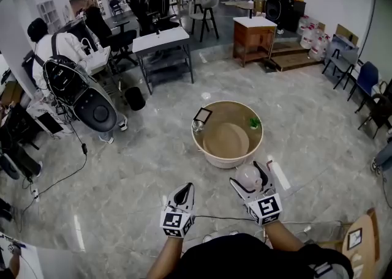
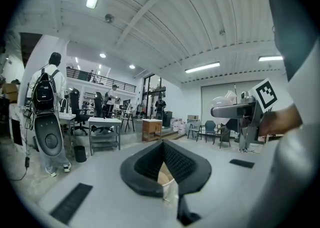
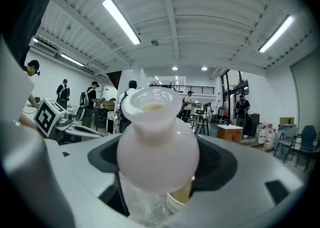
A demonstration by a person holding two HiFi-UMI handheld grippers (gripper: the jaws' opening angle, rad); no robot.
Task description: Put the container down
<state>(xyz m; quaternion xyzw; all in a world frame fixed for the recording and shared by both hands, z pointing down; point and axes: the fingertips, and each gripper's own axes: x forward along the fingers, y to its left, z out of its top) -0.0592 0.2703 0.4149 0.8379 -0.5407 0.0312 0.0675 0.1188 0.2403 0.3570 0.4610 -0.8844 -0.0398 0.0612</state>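
The container (image 3: pixel 156 142) is a milky white, round-bodied bottle with a wide open neck. My right gripper (image 1: pixel 250 182) is shut on it and holds it up in the air, mouth pointing away from me. In the head view the container (image 1: pixel 248 175) hangs just in front of the near rim of a round beige tub (image 1: pixel 211 156) on the floor. My left gripper (image 1: pixel 182 196) is to the left of it, lower and apart, its black pads (image 2: pixel 175 161) pressed together with nothing held. The left gripper view shows the right gripper and the container (image 2: pixel 226 103) at its right.
Inside the tub lie a small dark-framed card (image 1: pixel 202 115), a clear glass item (image 1: pixel 197 126) and a green piece (image 1: pixel 255 123). A black cable (image 1: pixel 220 217) runs over the marble floor near my feet. Tables, chairs and several people stand farther back.
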